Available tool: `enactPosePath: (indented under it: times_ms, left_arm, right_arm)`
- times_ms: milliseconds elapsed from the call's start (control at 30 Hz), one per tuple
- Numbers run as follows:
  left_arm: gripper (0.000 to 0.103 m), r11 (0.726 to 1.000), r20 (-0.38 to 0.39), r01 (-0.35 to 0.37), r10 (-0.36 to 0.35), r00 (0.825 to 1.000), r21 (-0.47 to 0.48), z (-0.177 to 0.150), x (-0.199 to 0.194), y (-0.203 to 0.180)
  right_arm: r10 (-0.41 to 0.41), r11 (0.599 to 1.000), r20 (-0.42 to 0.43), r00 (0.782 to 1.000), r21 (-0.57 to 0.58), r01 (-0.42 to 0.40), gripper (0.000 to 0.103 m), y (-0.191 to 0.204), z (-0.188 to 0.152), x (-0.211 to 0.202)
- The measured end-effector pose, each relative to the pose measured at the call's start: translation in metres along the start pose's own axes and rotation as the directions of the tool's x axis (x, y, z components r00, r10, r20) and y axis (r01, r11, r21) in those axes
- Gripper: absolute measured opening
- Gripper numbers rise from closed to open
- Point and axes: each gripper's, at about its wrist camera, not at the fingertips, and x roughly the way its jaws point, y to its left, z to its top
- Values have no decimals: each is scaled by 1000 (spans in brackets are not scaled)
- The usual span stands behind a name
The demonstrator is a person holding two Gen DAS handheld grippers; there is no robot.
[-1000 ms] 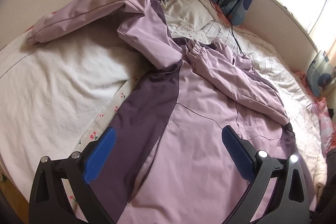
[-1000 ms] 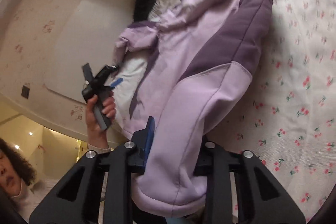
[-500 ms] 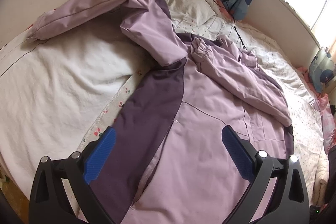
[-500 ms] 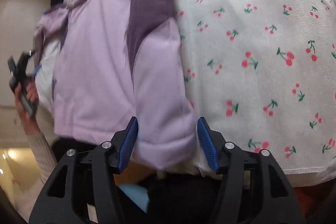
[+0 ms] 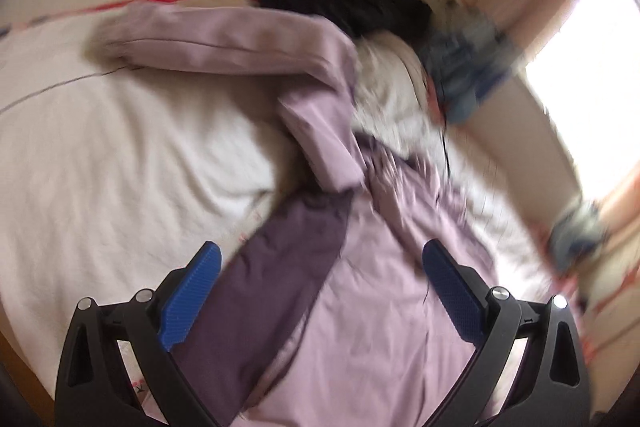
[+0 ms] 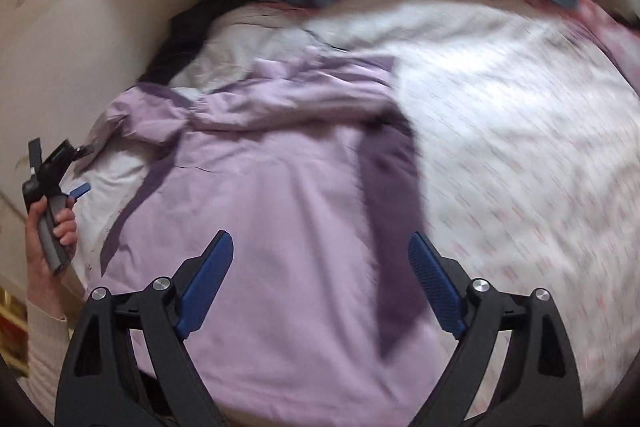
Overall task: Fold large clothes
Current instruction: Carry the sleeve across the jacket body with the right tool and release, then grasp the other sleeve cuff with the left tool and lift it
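A large lilac jacket (image 6: 272, 203) with dark purple side panels lies spread on the bed, hem toward me. In the left wrist view the jacket (image 5: 380, 307) has one sleeve (image 5: 224, 43) stretched out to the far left and the other sleeve folded across its chest. My left gripper (image 5: 320, 291) is open and empty above the hem's dark panel; it also shows at the left edge of the right wrist view (image 6: 56, 183). My right gripper (image 6: 320, 279) is open and empty above the jacket's lower part. Both views are blurred.
The bed (image 6: 520, 147) has a white cherry-print sheet, bare to the right of the jacket. A white duvet (image 5: 120, 167) lies to the left. A black garment (image 5: 352, 3) and a pillow lie at the head. Walls, blue-patterned curtains (image 5: 468, 67) and a bright window stand beyond.
My right gripper has let go of the jacket's hem, opened wide and swung up to face the bed. My left gripper stays open and has tilted up toward the wall.
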Motion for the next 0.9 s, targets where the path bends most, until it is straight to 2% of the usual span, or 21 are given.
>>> enactPosePath:
  times_ms: [133, 200, 300, 367, 400, 433, 467, 500, 533, 567, 600, 667, 700, 733, 833, 900]
  left_arm:
    - [97, 992, -23, 65, -68, 997, -109, 17, 10, 24]
    - [97, 987, -27, 110, -114, 993, -114, 31, 19, 25]
    - [97, 975, -7, 145, -148, 989, -165, 49, 30, 35]
    - [97, 962, 4, 171, -174, 985, -215, 62, 45, 43]
    - [97, 958, 7, 180, -183, 983, -224, 68, 51, 45]
    - [97, 954, 9, 189, -192, 981, -231, 72, 56, 47]
    - [97, 944, 15, 205, -208, 978, -258, 80, 67, 51]
    - [97, 934, 18, 217, -221, 975, -283, 84, 75, 54]
    - [97, 918, 21, 233, -239, 971, -320, 90, 84, 59]
    - [97, 906, 25, 247, -254, 967, -345, 94, 91, 62]
    - [97, 894, 30, 258, -266, 964, -366, 99, 97, 66]
    - [97, 871, 50, 260, -263, 963, -417, 108, 107, 74]
    - [97, 851, 60, 265, -268, 962, -452, 109, 111, 79]
    - [97, 812, 78, 277, -278, 958, -513, 110, 115, 87]
    - [97, 730, 137, 305, -282, 950, -612, 112, 113, 99]
    - [97, 657, 185, 323, -273, 944, -681, 112, 109, 108]
  right_arm:
    - [48, 994, 23, 999, -103, -45, 86, 44, 67, 92]
    - [56, 995, 32, 998, -88, -53, 86, 54, 107, 146]
    - [13, 998, 66, 998, -62, -9, 86, 55, 150, 217]
    - [-13, 1000, 60, 998, -27, 14, 87, 47, 163, 260]
    - [-43, 999, 0, 999, -2, 43, 90, 43, 168, 297]
    - [-76, 997, -98, 992, 12, 77, 91, 37, 167, 331]
    - [-107, 994, -204, 973, 11, 111, 92, 33, 162, 361]
    - [-135, 991, -231, 964, -14, 135, 94, 33, 159, 378]
    - [-128, 992, -201, 971, -10, 129, 95, 33, 159, 376]
    - [-89, 995, -171, 981, 19, 93, 95, 33, 159, 366]
    - [-8, 999, -136, 991, 37, 13, 95, 31, 156, 355]
    - [148, 985, -72, 986, 97, -141, 95, 24, 138, 315]
    - [194, 976, -54, 980, 111, -187, 95, 20, 126, 297]
    - [222, 969, -40, 974, 122, -216, 95, 16, 115, 282]
    - [277, 941, 3, 961, 204, -271, 95, -2, 79, 240]
    - [295, 917, 28, 955, 274, -291, 95, -12, 64, 230]
